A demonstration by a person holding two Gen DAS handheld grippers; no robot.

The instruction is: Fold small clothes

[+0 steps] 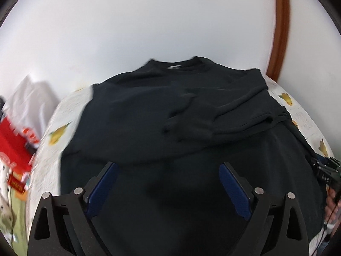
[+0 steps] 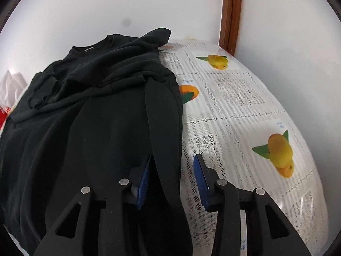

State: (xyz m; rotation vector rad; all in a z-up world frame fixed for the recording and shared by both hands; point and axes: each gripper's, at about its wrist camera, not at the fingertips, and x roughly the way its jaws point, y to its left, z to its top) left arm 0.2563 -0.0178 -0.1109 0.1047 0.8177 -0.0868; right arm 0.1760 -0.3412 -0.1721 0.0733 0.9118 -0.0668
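Black sweatshirt (image 1: 149, 117) spread flat across lace-patterned tablecloth (image 2: 234, 106), collar at far edge by white wall (image 1: 149, 21), hem toward near side. One sleeve (image 1: 213, 115) folded inward across chest, cuff lying near middle of body; same sleeve seen bunched in wrinkles from right wrist view (image 2: 89, 83). Right side of garment folded over along a lengthwise strip (image 2: 162, 117) running from shoulder down toward near edge, its border lying just beside bare tablecloth. Left gripper (image 1: 168, 168) hovering over lower middle of sweatshirt, blue-padded fingers (image 1: 104, 183) spread wide apart, nothing between them but cloth beneath, no grasp. Right gripper (image 2: 172, 160) at right border of sweatshirt, jaws partly open and straddling the folded strip: one pad (image 2: 143, 179) against dark fabric, other pad (image 2: 201, 179) over tablecloth; fabric between them but not pinched. Tablecloth white with openwork panels and printed yellow and orange fruit motifs (image 2: 279, 153). Brown wooden post (image 2: 231, 12) standing at far right corner against wall. At far left, beyond table edge, pile of white cloth (image 1: 32, 93) and red packaging (image 1: 12, 140), blurred. Right gripper's body and holding hand glimpsed at right edge of left wrist view (image 1: 326, 175).
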